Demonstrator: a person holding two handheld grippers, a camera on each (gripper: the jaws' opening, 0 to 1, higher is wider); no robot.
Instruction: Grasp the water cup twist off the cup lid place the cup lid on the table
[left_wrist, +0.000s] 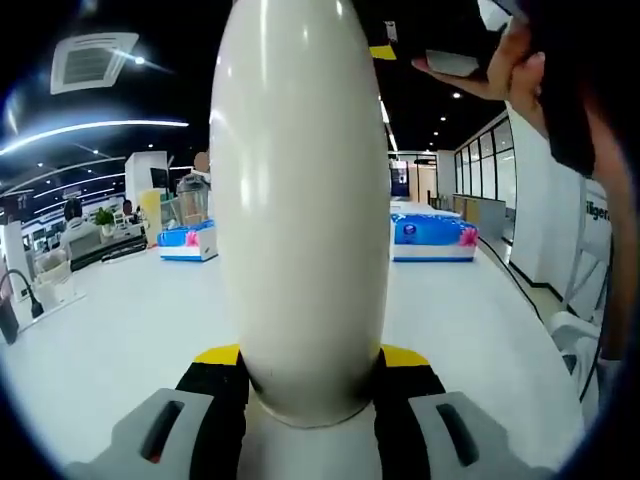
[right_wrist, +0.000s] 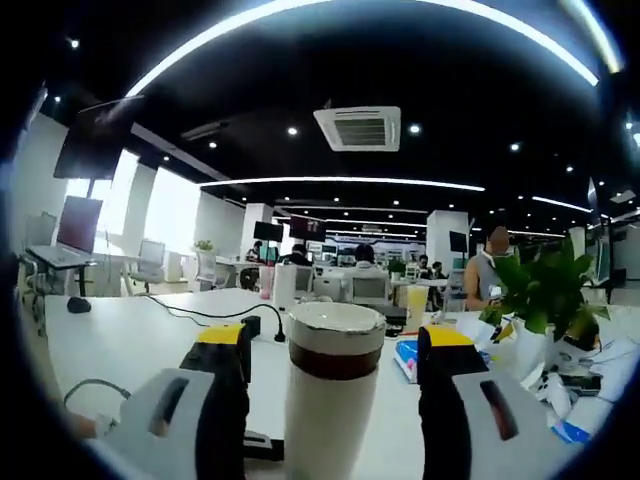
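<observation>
The water cup is a tall cream-white body rising up the middle of the left gripper view. My left gripper is shut on its lower end, with a yellow-tipped black jaw on each side. In the right gripper view the same cup stands upright, and its white lid sits above a dark brown band. My right gripper is open, its two jaws flanking the lid with a gap on each side. A person's hand shows at the top right of the left gripper view.
The white table carries two blue boxes at its far side. In the right gripper view a leafy plant, papers, a black cable and a mouse lie around the cup. People sit at desks behind.
</observation>
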